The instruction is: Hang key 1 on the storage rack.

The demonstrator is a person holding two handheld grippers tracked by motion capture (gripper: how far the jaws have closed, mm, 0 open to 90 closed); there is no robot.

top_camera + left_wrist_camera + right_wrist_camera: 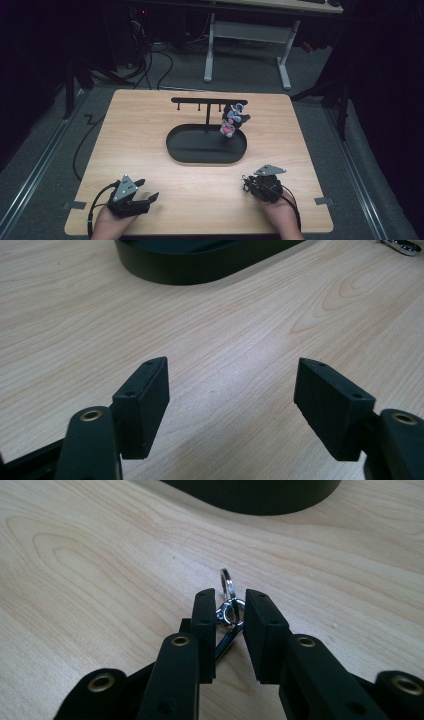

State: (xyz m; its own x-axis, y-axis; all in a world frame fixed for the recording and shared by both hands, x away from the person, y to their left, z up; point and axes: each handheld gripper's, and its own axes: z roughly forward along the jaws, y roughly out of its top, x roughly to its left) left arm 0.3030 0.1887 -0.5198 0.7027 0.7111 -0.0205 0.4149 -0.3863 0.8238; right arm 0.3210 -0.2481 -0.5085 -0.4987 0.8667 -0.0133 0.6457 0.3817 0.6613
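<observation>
- My right gripper (230,611) sits low on the tabletop (90,570) with its jaws nearly together around a small metal keyring clasp (228,611). I can't be sure the pads are pressing on it yet; a thin gap shows on the right side.
- I judge the clasp light, rigid and slippery: polished chrome, rounded, with a swivel eye and a thin split ring (227,582) standing up beyond it. It may pivot or squirt out, so I'd pinch across the flatter clasp body, not the ring.
- My left gripper (231,390) rests idle with its jaws wide apart over bare wood grain, holding nothing.
- Farther off lies a matte black oval tray (206,144) with a hook rack (209,101) rising from it.
- One small colourful charm (233,120), which looks soft, already hangs from the rack.
</observation>
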